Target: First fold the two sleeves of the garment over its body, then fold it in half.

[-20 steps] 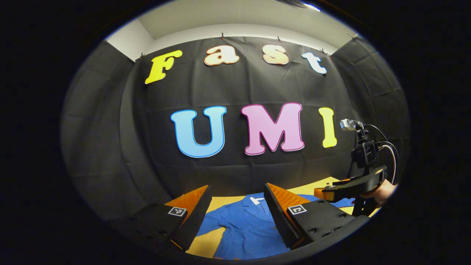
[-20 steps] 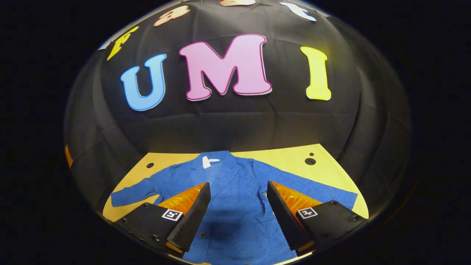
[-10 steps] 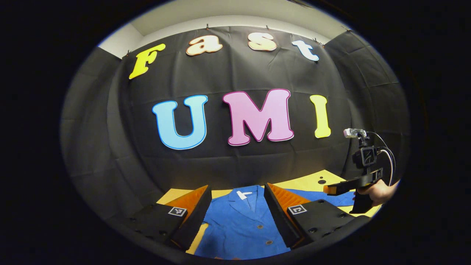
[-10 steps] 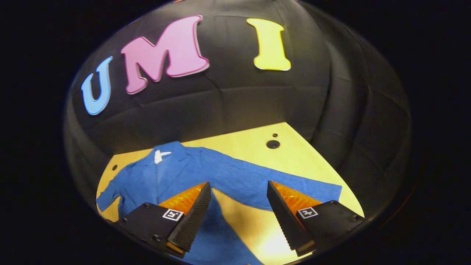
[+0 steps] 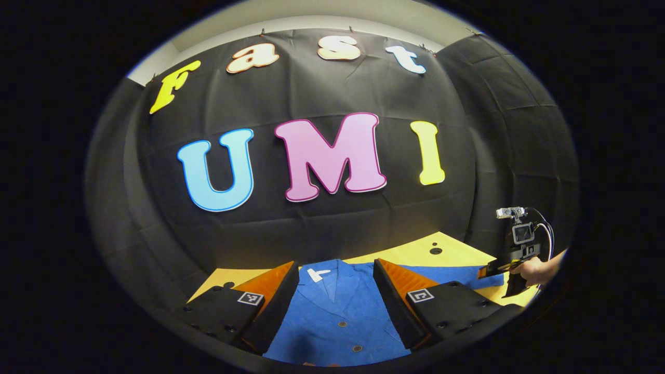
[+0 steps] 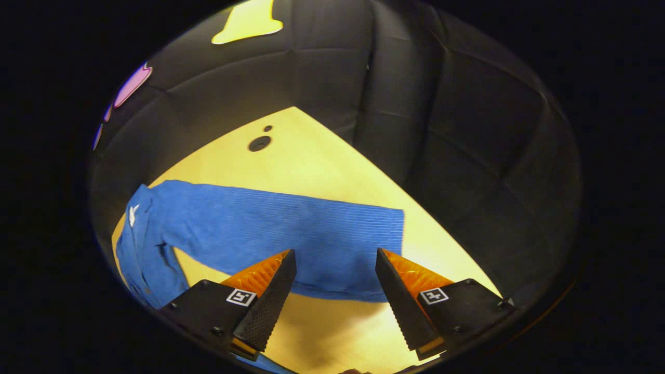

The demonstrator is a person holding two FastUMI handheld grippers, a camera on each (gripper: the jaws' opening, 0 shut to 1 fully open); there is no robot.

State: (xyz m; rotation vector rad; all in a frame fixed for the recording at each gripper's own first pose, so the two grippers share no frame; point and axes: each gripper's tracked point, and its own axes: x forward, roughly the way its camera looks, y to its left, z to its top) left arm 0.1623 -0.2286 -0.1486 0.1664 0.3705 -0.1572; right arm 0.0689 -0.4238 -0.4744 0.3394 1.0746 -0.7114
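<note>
garment: blue button-up jacket [image 5: 337, 311], lying flat and face up on the yellow table [image 6: 311, 156], collar toward the back wall

sleeves: the one under the right gripper [image 6: 291, 234] is stretched straight out to the side, cuff toward the table's right edge. Not folded at all. Can't see the other sleeve well enough to say

progress: pretty much at the start imo. No sleeve fold visible, no half fold either, so both sleeves plus the halving are left

right gripper [image 6: 332, 291]: spread wide, nothing in it, hanging over the sleeve close to the cuff. Looks lined up for the first grab

left gripper [image 5: 335, 301]: also wide apart and empty, sitting above the jacket's chest

edges/room: bare table beyond the cuff and on the near side of the sleeve, so there's space to come down. Black cloth wall [image 6: 441, 130] is close past that corner, though

two holes in the table [image 6: 260, 143]: well apart from the sleeve, no issue
</note>
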